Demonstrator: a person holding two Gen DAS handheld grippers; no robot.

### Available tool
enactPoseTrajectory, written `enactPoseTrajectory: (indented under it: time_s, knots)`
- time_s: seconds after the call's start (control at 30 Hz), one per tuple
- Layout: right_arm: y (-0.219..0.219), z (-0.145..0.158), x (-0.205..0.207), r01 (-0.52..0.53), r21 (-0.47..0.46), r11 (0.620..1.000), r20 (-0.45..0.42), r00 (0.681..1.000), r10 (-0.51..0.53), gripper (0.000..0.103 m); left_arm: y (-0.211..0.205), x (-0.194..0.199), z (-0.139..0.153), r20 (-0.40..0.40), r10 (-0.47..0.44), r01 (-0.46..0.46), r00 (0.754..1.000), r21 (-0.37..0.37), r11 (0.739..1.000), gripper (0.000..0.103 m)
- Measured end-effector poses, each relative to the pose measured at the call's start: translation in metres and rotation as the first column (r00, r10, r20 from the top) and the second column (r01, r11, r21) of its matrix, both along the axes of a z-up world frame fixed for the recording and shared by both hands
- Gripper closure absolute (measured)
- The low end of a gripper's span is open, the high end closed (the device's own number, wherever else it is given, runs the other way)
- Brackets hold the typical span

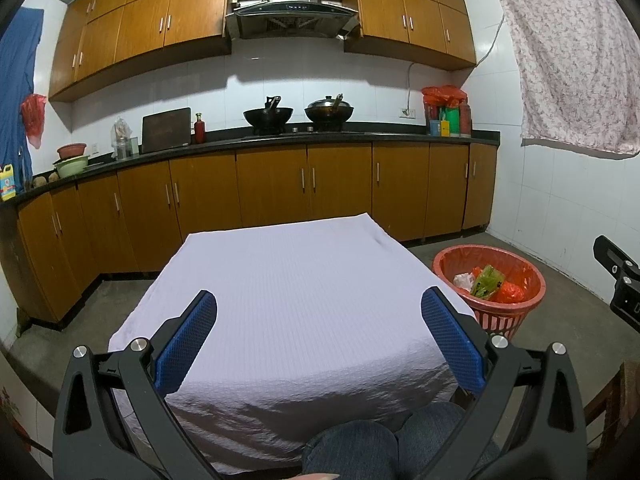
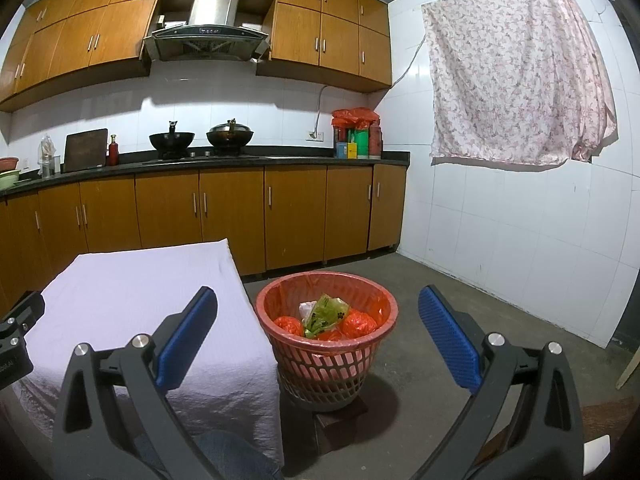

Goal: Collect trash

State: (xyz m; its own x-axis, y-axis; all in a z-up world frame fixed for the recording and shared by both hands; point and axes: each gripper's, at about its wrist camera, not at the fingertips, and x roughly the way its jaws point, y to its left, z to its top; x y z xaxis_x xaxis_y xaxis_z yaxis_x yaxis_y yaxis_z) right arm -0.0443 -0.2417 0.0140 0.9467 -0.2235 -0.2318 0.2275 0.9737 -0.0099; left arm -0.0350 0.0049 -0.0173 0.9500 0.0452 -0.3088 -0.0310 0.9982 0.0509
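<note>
A red mesh trash basket (image 2: 320, 364) with a red liner stands on the floor right of the table; it also shows in the left wrist view (image 1: 500, 320). Inside lie a green wrapper (image 2: 322, 314), red crumpled bags (image 2: 358, 322) and a white scrap (image 2: 307, 309). The table under a white cloth (image 1: 288, 300) carries nothing I can see. My left gripper (image 1: 319, 320) is open and empty above the table's near part. My right gripper (image 2: 318, 316) is open and empty, held in front of and above the basket.
Wooden cabinets and a black counter (image 1: 280, 140) run along the far wall with two woks, bottles and bowls. A floral cloth (image 2: 516, 76) hangs on the right tiled wall. Bare concrete floor (image 2: 460, 292) lies around the basket. The person's knees (image 1: 380, 444) are at the table's front edge.
</note>
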Motion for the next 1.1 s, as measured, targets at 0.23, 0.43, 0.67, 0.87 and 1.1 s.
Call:
enactPoseTrajectory:
  time_s: [0.23,0.43,0.67,0.87,1.1]
  knots:
    - [-0.0004,0.0005,-0.0001,-0.001,0.0,1.0,-0.001,1.0,0.001,0.004,0.0005,0.0004,0.0006,0.0,0.0,0.0,1.0,0.001,1.0,0.002]
    - [-0.0004,0.001,0.0,-0.001,-0.001,1.0,-0.001,1.0,0.001,0.004,0.0006,0.0005,0.001,-0.001,-0.001,0.001,1.0,0.0,1.0,0.002]
    - [-0.0008,0.0016,-0.0001,-0.001,-0.001,1.0,-0.001,1.0,0.001,0.004,0.0002,0.0004,0.0016,0.0,0.0,0.0,1.0,0.0,1.0,0.002]
    - [-0.0011,0.002,0.0,-0.001,0.0,1.0,-0.002,1.0,0.001,0.004,-0.0001,0.0003,0.0003,-0.001,0.0,0.0,1.0,0.0,1.0,0.002]
    - [-0.0017,0.0025,-0.0001,-0.002,0.0,1.0,-0.002,1.0,0.002,0.004,-0.0005,0.0,0.0007,-0.001,0.0,0.0,1.0,-0.002,1.0,0.002]
